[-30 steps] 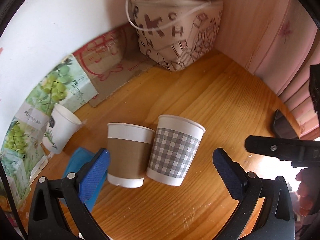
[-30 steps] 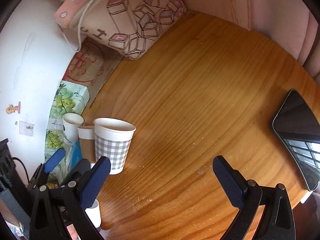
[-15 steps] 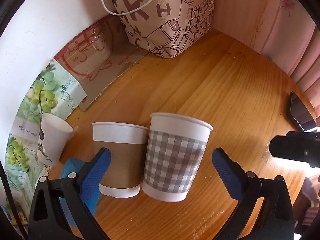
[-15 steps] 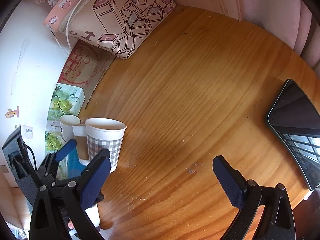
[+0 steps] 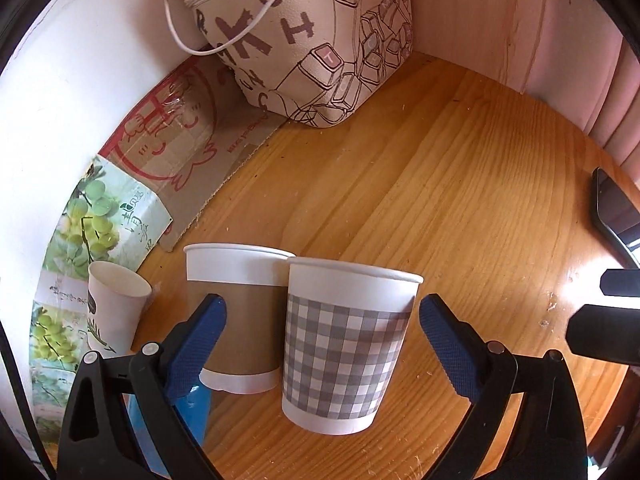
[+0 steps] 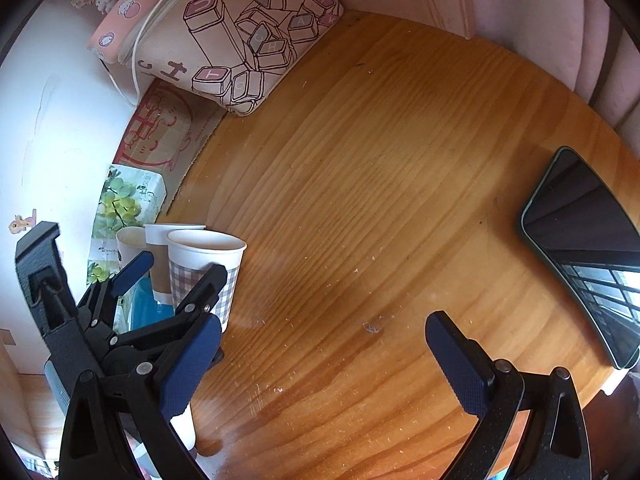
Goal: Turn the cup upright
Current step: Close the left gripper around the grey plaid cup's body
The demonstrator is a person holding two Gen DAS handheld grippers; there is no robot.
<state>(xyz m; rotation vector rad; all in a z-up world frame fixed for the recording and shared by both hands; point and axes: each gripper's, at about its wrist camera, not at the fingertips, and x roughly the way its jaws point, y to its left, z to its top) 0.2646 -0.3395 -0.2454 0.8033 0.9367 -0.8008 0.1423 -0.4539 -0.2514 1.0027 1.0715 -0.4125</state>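
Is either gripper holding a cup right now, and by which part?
Neither. The left gripper is open around both cups without touching; the right gripper is open over bare table.

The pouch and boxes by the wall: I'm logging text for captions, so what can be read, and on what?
"T", "U", "K", "H", "C", "M": loose letters and drawn keycaps on the beige pouch.
Green Chinese lettering on the grape-print box: unreadable.
Red print on the cardboard: too blurred.
Cups: none legible.

Three paper cups stand upright on the table: a checked cup, a brown-banded cup and a white cup. There is one phone, one printed bag, one cardboard sheet and two tools: left tool, right tool.
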